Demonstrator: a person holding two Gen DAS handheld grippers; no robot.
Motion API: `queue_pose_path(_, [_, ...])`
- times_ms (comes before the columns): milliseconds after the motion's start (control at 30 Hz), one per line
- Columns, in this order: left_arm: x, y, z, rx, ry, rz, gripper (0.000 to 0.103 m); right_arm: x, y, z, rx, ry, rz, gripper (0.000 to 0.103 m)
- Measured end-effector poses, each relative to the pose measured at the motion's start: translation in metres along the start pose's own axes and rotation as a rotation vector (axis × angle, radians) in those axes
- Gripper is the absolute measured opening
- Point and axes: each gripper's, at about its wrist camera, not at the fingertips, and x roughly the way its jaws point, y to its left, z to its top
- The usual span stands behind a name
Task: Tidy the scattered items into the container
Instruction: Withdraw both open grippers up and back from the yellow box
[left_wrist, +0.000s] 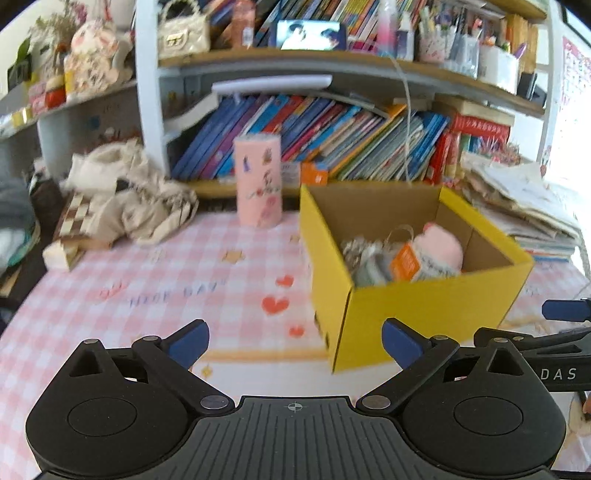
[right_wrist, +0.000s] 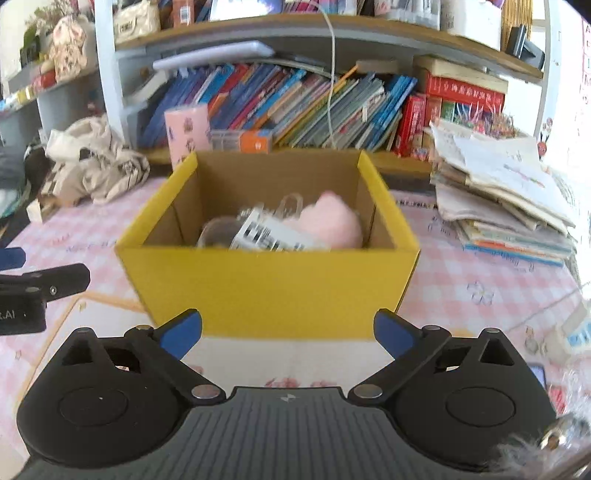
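Right wrist view is showing the right gripper (right_wrist: 288, 332) with its jaws standing wide and nothing between them, just short of the near wall of the yellow box (right_wrist: 266, 291). Left wrist view is showing the left gripper (left_wrist: 295, 345) likewise spread wide and carrying nothing, with the box sitting ahead of it and to its right on the checked surface (left_wrist: 147, 280).

Task progress is appearing well advanced. Several items are already lying inside the box: a pink plush toy (right_wrist: 332, 225), a labelled packet (right_wrist: 269, 230) leaning against it, and some silvery wrapped pieces (left_wrist: 360, 254), too blurred to identify. A pink cylinder (left_wrist: 258, 181) is standing upright ahead of the left gripper, beyond the box's left side; whether it belongs to the scattered items cannot be told. Little else loose is showing on the surface nearby.

The box is appearing as open-topped cardboard, yellow outside, plain brown inside, sitting level.
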Motion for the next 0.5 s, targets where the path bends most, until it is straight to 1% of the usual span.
queue_pose_path(100, [-0.003, 0.01, -0.005, -0.005, 0.021, -0.011, 0.101, -0.005, 0.016, -0.008, -0.021, 0.012, -0.003, 0.101])
queue_pose_path(233, [-0.012, 0.023, -0.008, -0.014, 0.008, -0.006, 0.101, -0.014, 0.032, -0.016, -0.041, 0.011, -0.015, 0.103])
queue_pose_path(500, [-0.025, 0.04, -0.015, 0.012, 0.011, -0.029, 0.102, -0.031, 0.051, -0.029, 0.011, 0.031, -0.054, 0.103])
